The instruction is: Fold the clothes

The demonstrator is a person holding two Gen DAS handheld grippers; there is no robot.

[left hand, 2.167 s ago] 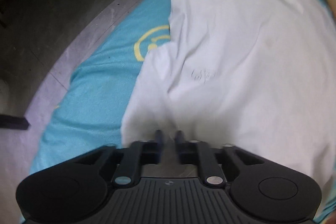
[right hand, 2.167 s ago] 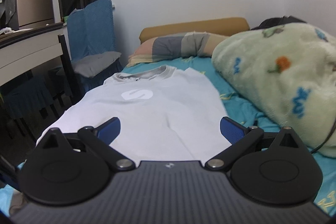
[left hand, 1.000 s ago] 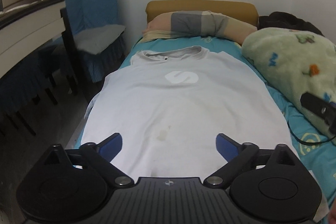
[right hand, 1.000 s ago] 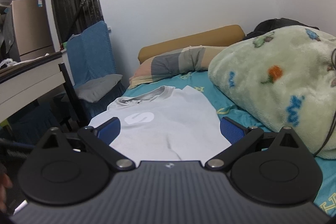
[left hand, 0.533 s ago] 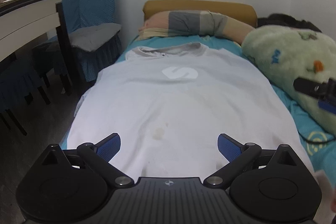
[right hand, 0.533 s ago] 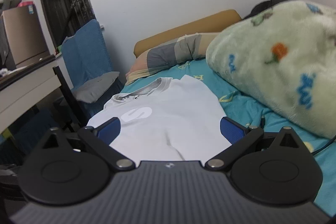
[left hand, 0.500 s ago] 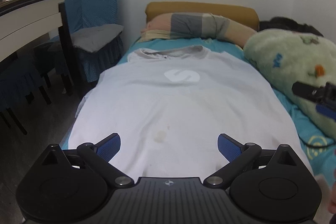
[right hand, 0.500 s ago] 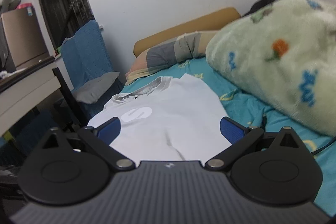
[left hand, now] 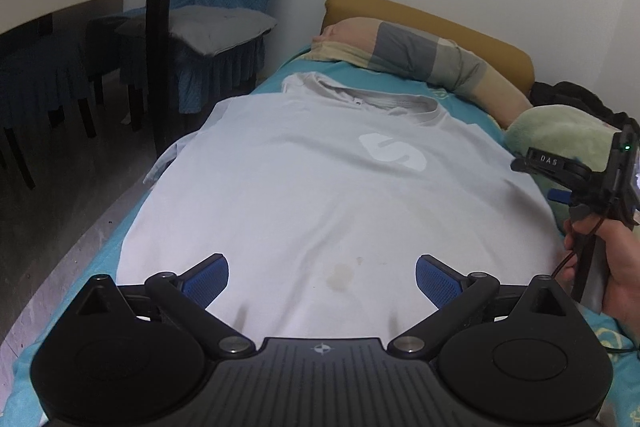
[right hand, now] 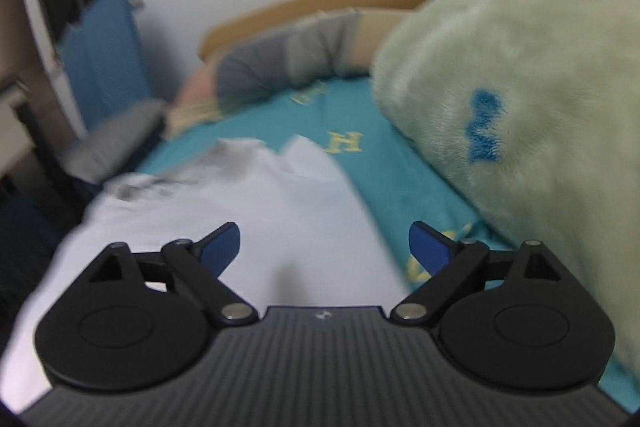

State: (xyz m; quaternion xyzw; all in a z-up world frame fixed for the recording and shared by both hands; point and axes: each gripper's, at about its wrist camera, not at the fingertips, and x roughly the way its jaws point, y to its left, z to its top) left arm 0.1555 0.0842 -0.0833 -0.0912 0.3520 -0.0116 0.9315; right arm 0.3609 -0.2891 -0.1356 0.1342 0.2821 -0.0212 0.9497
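The big white cotton T-shirt (left hand: 320, 195) lies flat on the bed with the teal sheet (right hand: 384, 171), filling the middle of the left wrist picture, and no fold shows in it yet, so the step looks like picking a first edge to grab. To do it well, each claw should come down low over one side edge, pinch only the cloth and not the sheet under it, and lift both sides at the same time so the fold stays straight. The left claw (left hand: 322, 277) sits at the bottom of its picture, above the near hem, with its blue pads wide apart and nothing between them. The right claw (right hand: 324, 247) is wide open too and holds nothing; it hangs over the shirt's right edge, in the lower middle of a blurry picture. The shirt looks soft and thin, with a grey collar at the top, a pale S-shaped mark on the chest, and a small brownish stain near the bottom. The fluffy green blanket (right hand: 520, 99) on the right lies close to the shirt's edge and could get in the way.
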